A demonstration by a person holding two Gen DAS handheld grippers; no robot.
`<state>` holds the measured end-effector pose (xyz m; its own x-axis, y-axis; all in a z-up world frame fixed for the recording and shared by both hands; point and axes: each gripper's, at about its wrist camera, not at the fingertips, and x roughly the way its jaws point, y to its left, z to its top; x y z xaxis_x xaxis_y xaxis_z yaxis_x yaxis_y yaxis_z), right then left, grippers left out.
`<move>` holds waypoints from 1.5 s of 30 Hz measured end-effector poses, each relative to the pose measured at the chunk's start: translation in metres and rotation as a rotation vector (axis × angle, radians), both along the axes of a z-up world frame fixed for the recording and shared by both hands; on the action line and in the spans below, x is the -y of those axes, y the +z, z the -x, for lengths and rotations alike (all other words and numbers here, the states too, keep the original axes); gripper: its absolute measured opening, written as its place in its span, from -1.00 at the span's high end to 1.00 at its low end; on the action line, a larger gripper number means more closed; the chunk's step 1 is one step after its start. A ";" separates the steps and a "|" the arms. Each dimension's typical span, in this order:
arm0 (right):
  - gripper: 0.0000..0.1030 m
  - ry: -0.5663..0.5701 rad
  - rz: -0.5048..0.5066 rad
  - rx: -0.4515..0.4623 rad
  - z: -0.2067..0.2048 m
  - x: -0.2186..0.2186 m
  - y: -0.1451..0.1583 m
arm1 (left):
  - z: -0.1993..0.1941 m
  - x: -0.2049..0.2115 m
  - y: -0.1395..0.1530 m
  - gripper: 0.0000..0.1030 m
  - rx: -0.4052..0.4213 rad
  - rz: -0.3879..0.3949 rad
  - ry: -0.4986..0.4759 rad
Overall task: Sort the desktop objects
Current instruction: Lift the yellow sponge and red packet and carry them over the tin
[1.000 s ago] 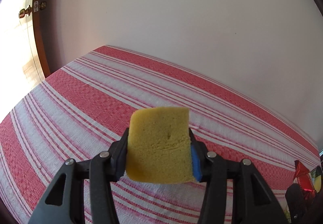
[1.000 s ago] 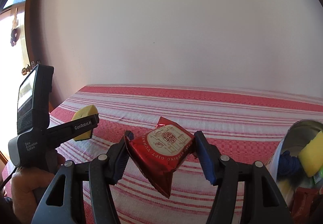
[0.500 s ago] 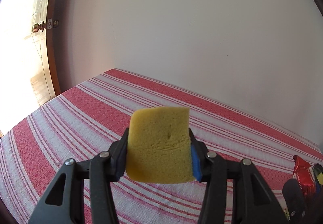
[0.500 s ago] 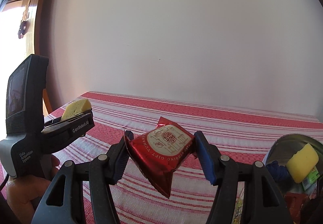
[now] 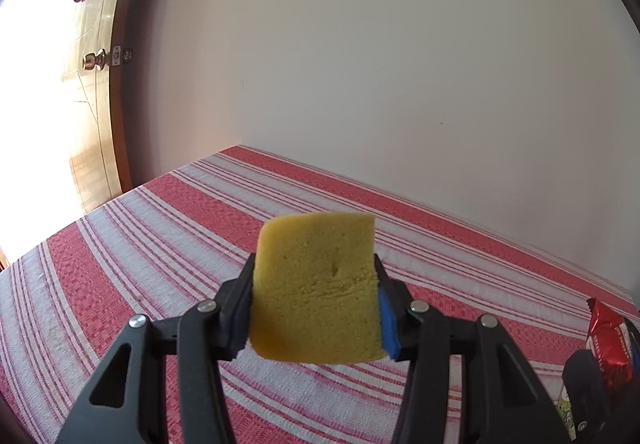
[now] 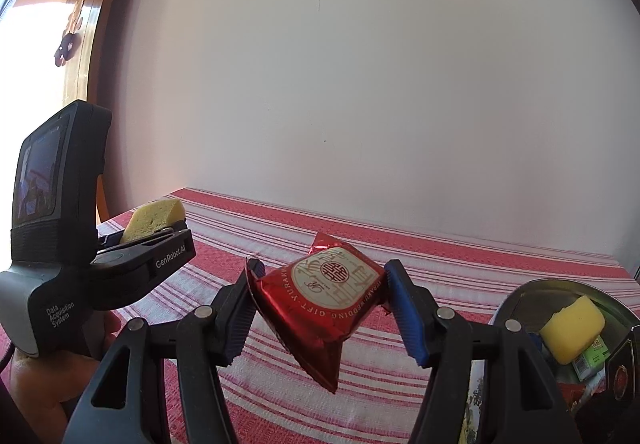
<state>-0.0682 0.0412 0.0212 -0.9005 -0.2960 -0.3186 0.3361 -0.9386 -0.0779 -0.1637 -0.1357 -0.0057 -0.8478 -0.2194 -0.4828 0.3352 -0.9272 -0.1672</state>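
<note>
My left gripper (image 5: 314, 304) is shut on a yellow sponge (image 5: 316, 288) and holds it above the red-and-white striped tablecloth (image 5: 160, 244). It also shows in the right wrist view (image 6: 156, 244) at the left, with the sponge (image 6: 154, 218) in it. My right gripper (image 6: 320, 308) is shut on a red foil snack packet (image 6: 328, 296) with a round gold label, held above the cloth. The packet also shows in the left wrist view (image 5: 608, 344) at the far right edge.
A metal bowl (image 6: 520, 296) at the right of the right wrist view holds another yellow sponge (image 6: 572, 328) and several small packets. A white wall (image 5: 400, 64) stands behind the table. A wooden door (image 5: 96, 84) is at the left.
Both grippers have risen and tilted up, so more wall and less cloth shows. Both still hold their objects. The bowl has come further into the right wrist view.
</note>
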 end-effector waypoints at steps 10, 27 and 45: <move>-0.25 -0.010 -0.005 -0.042 -0.023 -0.007 -0.001 | -0.028 -0.013 0.002 0.02 -0.034 0.033 -0.010; -0.25 -0.077 0.086 -0.061 -0.048 -0.039 -0.001 | -0.071 -0.053 0.008 0.02 -0.078 0.037 -0.084; -0.25 -0.102 0.077 -0.148 -0.101 -0.085 0.020 | -0.083 -0.091 0.004 0.02 -0.063 0.004 -0.221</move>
